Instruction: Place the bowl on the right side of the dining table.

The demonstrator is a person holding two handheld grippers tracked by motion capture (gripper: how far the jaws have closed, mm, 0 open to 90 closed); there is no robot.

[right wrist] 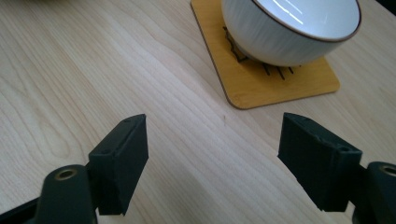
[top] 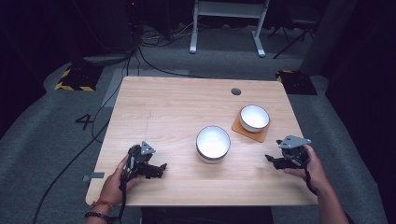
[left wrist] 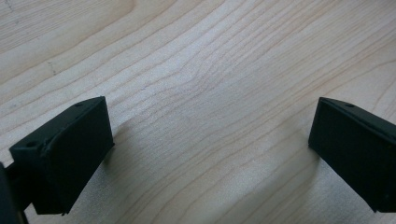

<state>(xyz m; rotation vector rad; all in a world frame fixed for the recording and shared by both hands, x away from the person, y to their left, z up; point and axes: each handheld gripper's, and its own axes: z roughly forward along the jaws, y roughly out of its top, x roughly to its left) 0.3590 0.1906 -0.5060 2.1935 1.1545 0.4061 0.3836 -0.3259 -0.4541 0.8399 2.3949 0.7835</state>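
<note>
Two white bowls stand on the wooden table (top: 177, 102). The larger bowl (top: 213, 143) with a dark band sits near the middle. The smaller bowl (top: 254, 117) (right wrist: 289, 28) rests on an orange square coaster (top: 250, 129) (right wrist: 271, 84) to its right. My left gripper (top: 158, 169) (left wrist: 210, 149) lies low over bare wood at the front left, jaws wide apart and empty. My right gripper (top: 272, 160) (right wrist: 212, 158) is open at the front right, pointing toward the coaster, nothing between its jaws.
A round dark hole (top: 236, 91) sits near the table's far edge. Beyond the table are cables on grey floor, a white desk frame (top: 229, 23) and yellow-black striped bases (top: 74, 79). Bare wood spans the far and left parts of the table.
</note>
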